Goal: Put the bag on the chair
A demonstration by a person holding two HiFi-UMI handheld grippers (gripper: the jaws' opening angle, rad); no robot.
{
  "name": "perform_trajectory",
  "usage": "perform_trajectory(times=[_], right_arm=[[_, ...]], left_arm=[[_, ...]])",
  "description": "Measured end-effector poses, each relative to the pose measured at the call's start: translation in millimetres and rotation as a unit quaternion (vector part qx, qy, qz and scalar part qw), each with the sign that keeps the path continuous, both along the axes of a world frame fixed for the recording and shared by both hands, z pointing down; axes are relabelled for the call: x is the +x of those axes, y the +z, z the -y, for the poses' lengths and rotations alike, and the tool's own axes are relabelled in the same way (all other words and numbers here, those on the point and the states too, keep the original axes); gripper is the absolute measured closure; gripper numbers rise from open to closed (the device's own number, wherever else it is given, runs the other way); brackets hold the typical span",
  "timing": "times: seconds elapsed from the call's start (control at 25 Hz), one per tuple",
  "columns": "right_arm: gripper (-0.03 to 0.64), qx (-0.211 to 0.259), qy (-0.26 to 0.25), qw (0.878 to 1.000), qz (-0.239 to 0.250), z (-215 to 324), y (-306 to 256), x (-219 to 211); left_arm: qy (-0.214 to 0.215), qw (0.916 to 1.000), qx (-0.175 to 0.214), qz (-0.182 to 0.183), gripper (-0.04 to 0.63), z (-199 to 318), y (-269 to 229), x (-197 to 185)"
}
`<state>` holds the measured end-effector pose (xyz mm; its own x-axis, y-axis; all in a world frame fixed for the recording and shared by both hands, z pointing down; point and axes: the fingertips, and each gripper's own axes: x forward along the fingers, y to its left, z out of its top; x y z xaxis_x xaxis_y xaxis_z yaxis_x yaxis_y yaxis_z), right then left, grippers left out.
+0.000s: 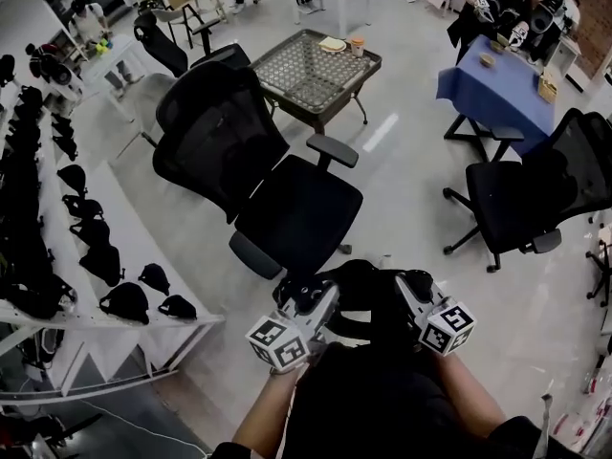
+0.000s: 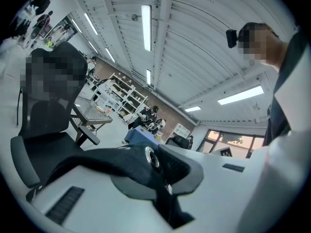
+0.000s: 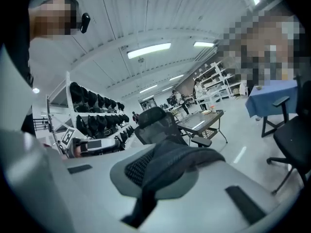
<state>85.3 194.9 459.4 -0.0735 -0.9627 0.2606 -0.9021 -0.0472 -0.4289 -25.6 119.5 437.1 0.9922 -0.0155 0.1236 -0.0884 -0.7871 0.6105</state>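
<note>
A black bag hangs between my two grippers at the bottom of the head view, close to my body. My left gripper is shut on a fold of the bag's black fabric next to a metal eyelet. Shut on a dark strap of the bag is my right gripper. The black office chair stands just beyond both grippers, its seat facing me and bare. This chair also shows in the left gripper view and in the right gripper view.
A white shelf with several black bags runs along the left. Behind the chair stands a mesh-top table. A second black chair is at the right, with a blue-covered table and people behind it.
</note>
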Motion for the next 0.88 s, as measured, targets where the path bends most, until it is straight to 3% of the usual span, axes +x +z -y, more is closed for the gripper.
perform_trajectory(times=[0.48,0.88], right_arm=[[0.617,0.011,-0.127,0.992,0.01,105,16,66],[0.617,0.025,-0.201,0.979,-0.005,180,-4,123]], left_arm=[[-0.125,0.9909,-0.03,0.038,0.565,80,24,56],[-0.2,0.9791,-0.009,0.036,0.565,136,6,103]])
